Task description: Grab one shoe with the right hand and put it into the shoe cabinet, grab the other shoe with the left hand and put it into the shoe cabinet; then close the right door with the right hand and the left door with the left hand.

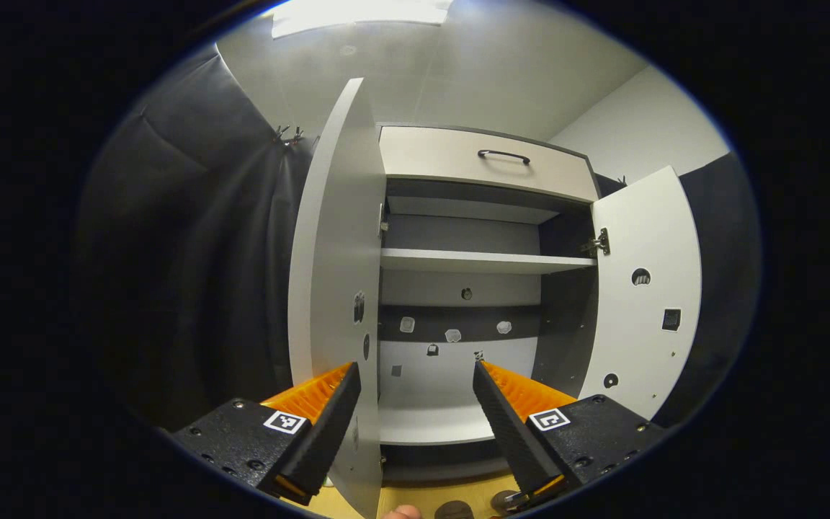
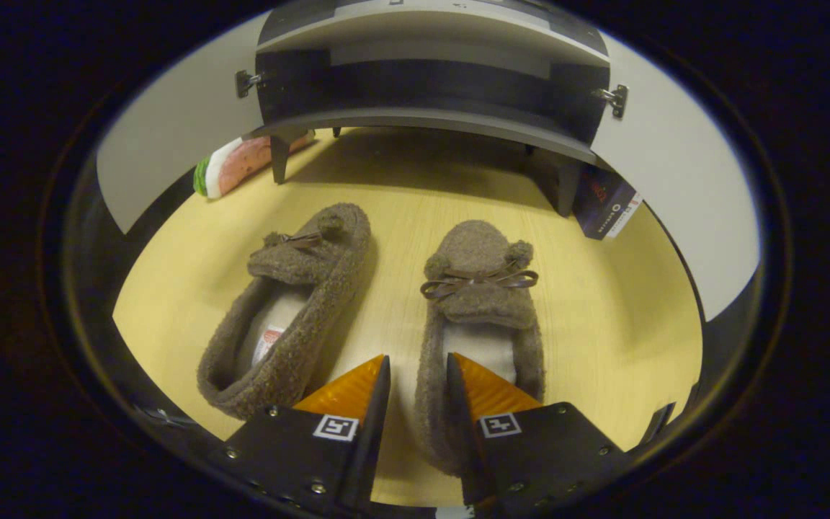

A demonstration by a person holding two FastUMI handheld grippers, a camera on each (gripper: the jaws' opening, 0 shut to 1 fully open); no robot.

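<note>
While the right gripper (image 2: 417,375) sits at the bottom of the right gripper view, its jaws narrowed around the near side wall of the right-hand slipper (image 2: 478,317), whether they actually press it I cannot tell. Just left of it lies the other slipper (image 2: 289,310), angled, both on the yellow wooden floor (image 2: 602,317). Beyond them, at the top, stands the shoe cabinet (image 2: 429,79) on short legs. Over in the left gripper view, the left gripper (image 1: 415,382) holds its jaws spread wide with nothing between them, low in the frame. Farther off, the left door (image 1: 332,274) and right door (image 1: 645,288) stand open, shelves (image 1: 483,261) bare, a drawer (image 1: 487,162) on top.
</note>
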